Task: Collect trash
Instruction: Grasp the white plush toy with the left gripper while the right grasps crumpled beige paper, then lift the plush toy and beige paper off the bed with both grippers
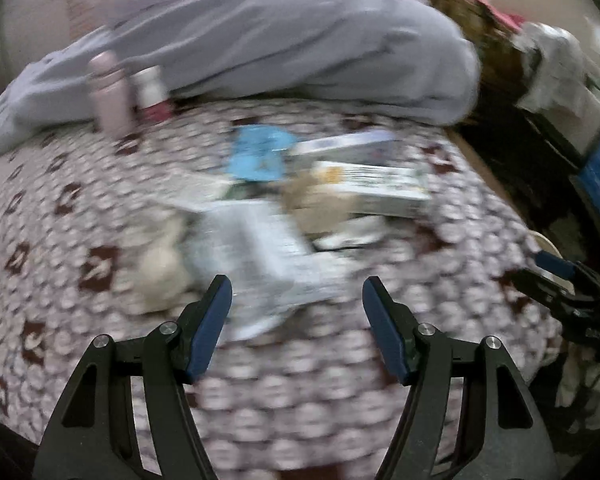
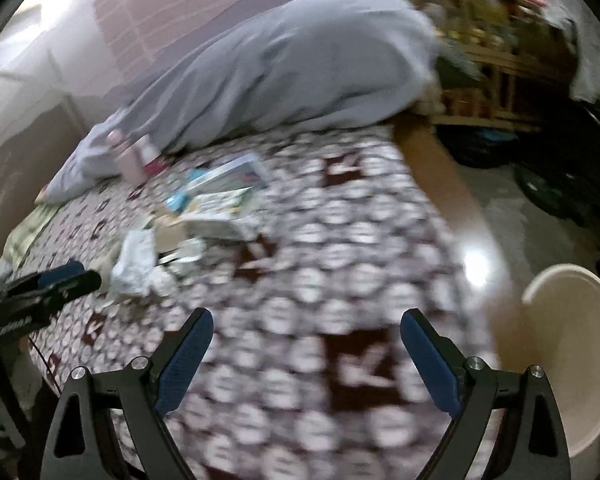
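Note:
A heap of trash lies on a bed with a brown and white patterned cover (image 1: pixel 300 380): a crumpled pale plastic wrapper (image 1: pixel 260 256) (image 2: pixel 134 262), a blue packet (image 1: pixel 258 154), flat cartons (image 1: pixel 374 188) (image 2: pixel 224 184) and a cream crumpled lump (image 1: pixel 162 272). My left gripper (image 1: pixel 296 294) hangs open just short of the pale wrapper, nothing between its blue pads. My right gripper (image 2: pixel 306 326) is open over bare cover, to the right of the heap. Both views are blurred by motion.
A grey duvet (image 1: pixel 300 48) is piled along the back of the bed, with a pink bottle (image 1: pixel 110 94) and a white bottle (image 1: pixel 152 90) before it. A cream bin (image 2: pixel 572 344) stands on the floor at the bed's right. Cluttered wooden shelves (image 2: pixel 492 60) stand beyond.

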{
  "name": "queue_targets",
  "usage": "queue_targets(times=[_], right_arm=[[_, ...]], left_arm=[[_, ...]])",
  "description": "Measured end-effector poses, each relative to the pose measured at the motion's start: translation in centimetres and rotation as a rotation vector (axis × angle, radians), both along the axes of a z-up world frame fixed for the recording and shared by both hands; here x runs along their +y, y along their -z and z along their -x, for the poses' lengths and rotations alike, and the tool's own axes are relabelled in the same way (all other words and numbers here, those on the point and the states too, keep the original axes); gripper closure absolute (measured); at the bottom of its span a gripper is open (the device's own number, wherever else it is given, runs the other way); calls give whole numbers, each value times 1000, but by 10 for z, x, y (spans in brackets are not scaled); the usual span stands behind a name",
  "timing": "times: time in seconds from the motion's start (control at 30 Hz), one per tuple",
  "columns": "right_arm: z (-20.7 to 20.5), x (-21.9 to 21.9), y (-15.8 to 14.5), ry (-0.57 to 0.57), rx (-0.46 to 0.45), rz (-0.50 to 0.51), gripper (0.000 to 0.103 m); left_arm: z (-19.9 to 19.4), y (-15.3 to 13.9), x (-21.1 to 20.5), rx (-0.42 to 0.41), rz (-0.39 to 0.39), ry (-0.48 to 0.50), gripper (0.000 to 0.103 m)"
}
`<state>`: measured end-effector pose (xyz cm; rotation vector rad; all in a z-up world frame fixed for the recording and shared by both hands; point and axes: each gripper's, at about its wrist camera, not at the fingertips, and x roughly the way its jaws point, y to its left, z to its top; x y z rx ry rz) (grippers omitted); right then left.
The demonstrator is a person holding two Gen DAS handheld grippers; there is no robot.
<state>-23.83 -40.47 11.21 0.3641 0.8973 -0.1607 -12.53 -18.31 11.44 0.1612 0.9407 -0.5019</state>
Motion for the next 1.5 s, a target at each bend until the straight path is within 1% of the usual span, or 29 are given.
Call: queue_targets(times=[0.13,0.27,0.33,0.4,0.5,0.57,0.63,0.7,0.73,0.77,0.8,0.83,0.9,0.97,1.03,1.17,1.23,1.37,1.5], right_arm=[[-27,35,4,-89,13,6,9],[-53,60,12,-154,30,1,9],[-66,70,16,-174,32,-7,9],[-79,77,17,-186,27,-10,9],[-107,84,17,-205,9,-18,16],[-126,89,18,-218,5,-8,26],[-149,93,22,-228,10,0,28],[-173,98,33,-249,28,-8,40],[-181,100,37,-260,39,-9,56],[-188,103,43,-273,54,-12,68],[-194,106,49,-283,71,-16,71],[-197,109,54,-294,81,-23,77],[-194,112,53,-301,66,-7,81],[-185,110,45,-295,33,-20,83],[-174,105,32,-288,-3,-55,84],[-153,99,8,-287,-49,-77,84],[-141,96,-2,-286,-64,-90,84],[-118,92,-15,-278,-86,-81,84],[-94,91,-22,-269,-97,-56,84]], left_arm=[[-24,11,43,20,3,-100,36],[-54,26,76,77,50,-178,36],[-66,34,82,106,75,-196,36],[-80,45,83,151,105,-206,36],[-93,54,77,174,112,-193,36],[-102,62,71,181,106,-190,36],[-110,70,69,199,113,-192,36],[-115,79,70,223,116,-188,36],[-117,84,71,232,115,-189,37],[-119,88,73,243,117,-190,39],[-119,90,76,247,125,-186,49],[-118,91,78,246,127,-181,52],[-113,87,84,235,141,-172,55],[-107,80,87,214,130,-172,56],[-100,69,91,195,137,-168,56],[-84,45,94,159,156,-155,56],[-77,35,92,152,169,-142,56],[-57,17,80,108,172,-109,56],[-39,8,66,59,147,-88,56]])
